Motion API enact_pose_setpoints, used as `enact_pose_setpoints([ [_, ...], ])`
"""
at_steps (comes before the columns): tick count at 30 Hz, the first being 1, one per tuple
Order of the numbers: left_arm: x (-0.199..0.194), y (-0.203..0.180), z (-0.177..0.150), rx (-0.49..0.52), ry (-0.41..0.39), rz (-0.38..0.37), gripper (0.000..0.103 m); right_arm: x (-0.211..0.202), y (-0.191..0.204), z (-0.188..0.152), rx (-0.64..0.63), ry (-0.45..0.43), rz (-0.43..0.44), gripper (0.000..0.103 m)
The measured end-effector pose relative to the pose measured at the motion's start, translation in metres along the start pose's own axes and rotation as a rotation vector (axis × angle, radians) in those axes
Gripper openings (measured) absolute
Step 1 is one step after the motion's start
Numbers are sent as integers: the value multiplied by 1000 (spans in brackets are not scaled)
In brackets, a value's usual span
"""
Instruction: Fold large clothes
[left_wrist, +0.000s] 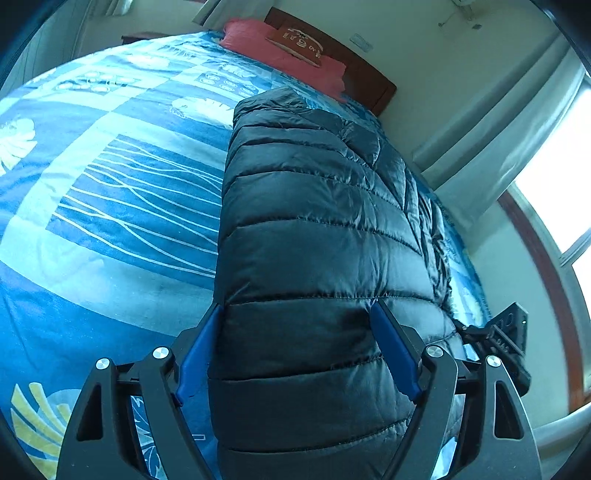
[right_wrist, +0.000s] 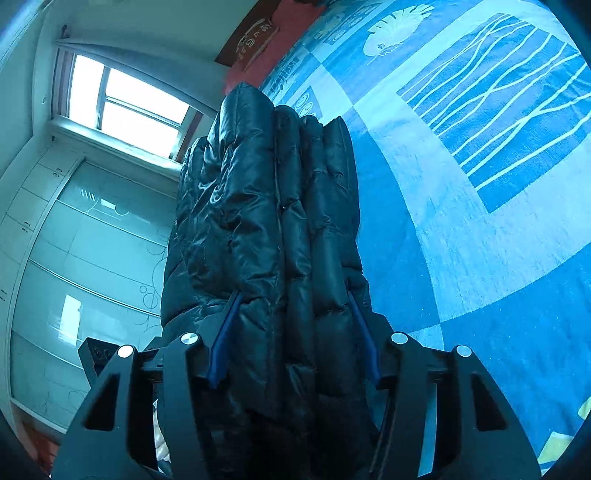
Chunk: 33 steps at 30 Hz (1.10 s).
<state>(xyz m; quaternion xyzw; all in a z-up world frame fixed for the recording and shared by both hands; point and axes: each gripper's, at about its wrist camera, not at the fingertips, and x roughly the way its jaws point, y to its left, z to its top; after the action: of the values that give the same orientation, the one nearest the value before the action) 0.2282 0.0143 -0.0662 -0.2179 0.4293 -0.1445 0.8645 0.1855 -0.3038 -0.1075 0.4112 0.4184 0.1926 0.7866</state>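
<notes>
On the bed (left_wrist: 110, 206) | your left gripper (left_wrist: 295, 347) and right gripper (right_wrist: 291, 332) both pinch the black puffer jacket (left_wrist: 317, 229) | its long axis runs straight away from both jaws toward the far pillow (left_wrist: 266, 44).

Each tool, left (left_wrist: 295, 314) and right (right_wrist: 291, 295), has black linkage arms, silver rivets and blue finger pads.

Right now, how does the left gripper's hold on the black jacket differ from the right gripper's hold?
The left gripper spans one broad quilted panel of the black jacket, fingers set wide; the right gripper clamps several stacked layers seen edge-on, fingers nearer together. The left gripper's jacket part looks smooth and flat; the right gripper's part looks bunched and creased. Both have blue pads pressing the fabric, above the blue patterned bedspread.
</notes>
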Motion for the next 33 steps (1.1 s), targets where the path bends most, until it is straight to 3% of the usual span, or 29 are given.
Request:
enact_pose_setpoints([
  [5,-3,3,-1,-20,3,20,79,-9,2,-2,18,-20,-2,67],
  [19,-29,-3,-32,-40,-1,23,79,-62,2,-37,34,-85,-54,69],
  [23,-41,-10,-46,-11,-11,45,79,-82,11,-57,-12,-131,-145,69],
  [33,-82,-57,-81,174,-108,263,79,-117,70,-107,-258,-218,-443,75],
])
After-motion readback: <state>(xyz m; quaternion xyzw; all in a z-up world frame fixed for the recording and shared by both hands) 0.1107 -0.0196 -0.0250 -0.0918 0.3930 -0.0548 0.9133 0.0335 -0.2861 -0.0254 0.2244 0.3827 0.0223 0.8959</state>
